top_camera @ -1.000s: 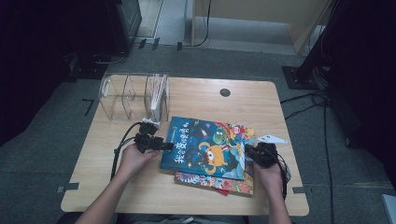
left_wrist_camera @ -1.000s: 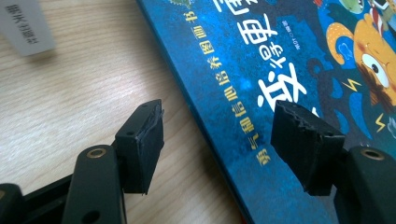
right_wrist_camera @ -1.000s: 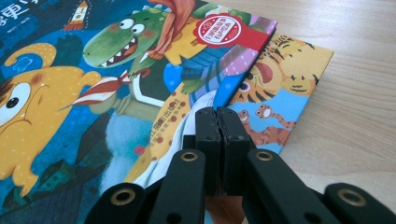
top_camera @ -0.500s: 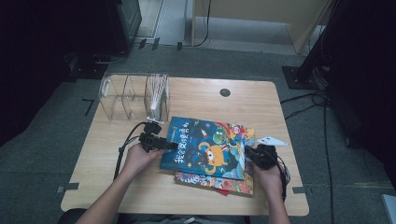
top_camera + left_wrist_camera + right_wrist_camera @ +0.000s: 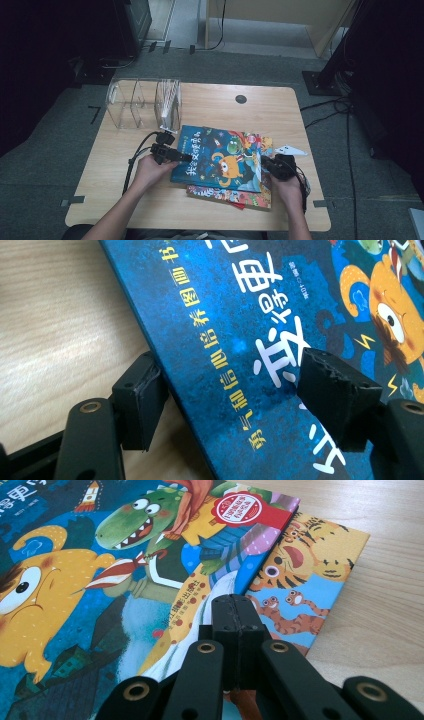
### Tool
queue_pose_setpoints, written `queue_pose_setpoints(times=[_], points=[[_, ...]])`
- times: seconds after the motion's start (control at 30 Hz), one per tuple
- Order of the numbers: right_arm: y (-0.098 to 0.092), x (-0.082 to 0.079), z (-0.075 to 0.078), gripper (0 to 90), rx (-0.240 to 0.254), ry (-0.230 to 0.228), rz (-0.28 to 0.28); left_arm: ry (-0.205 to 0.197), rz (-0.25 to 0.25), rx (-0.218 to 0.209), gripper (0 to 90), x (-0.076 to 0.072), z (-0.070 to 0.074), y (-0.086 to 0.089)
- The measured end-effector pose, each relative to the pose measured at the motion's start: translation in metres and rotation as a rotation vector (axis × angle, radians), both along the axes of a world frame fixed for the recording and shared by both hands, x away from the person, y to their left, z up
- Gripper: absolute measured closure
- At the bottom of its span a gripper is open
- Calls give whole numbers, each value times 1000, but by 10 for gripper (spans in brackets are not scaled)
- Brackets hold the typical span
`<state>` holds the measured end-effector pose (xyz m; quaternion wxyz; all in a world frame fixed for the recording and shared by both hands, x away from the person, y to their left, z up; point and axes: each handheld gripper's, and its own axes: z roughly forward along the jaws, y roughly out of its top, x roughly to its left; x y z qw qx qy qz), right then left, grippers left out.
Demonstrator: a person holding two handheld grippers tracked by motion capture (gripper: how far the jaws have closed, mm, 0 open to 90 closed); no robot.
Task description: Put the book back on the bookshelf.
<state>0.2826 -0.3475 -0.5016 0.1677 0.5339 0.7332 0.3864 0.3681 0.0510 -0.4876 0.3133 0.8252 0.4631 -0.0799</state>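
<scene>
From above, the left gripper [image 5: 172, 154] sits at the near left edge of the blue picture book [image 5: 220, 157], which lies on top of a tiger book [image 5: 235, 195] on the wooden table [image 5: 280, 110]; the right gripper [image 5: 275, 166] rests at the blue book's right edge. Beyond the left gripper stands a clear plastic organizer [image 5: 142, 102]. Along the left gripper's jaws, they are spread, one either side of the blue book's edge. Along the right gripper's jaws, they are pressed together over the cover, tiger book just beyond to the right
</scene>
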Motion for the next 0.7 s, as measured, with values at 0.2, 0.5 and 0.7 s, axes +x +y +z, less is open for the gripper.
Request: queue_pose_setpoints(times=[0.2,0.5,0.7], points=[[3,1,0,900,8,8,24,-58,6,6,324,-11,29,6],[20,7,0,900,32,17,95,-34,-27,-57,463,-13,101,13],[41,16,0,900,19,9,150,30,-82,-36,540,-1,135,1]])
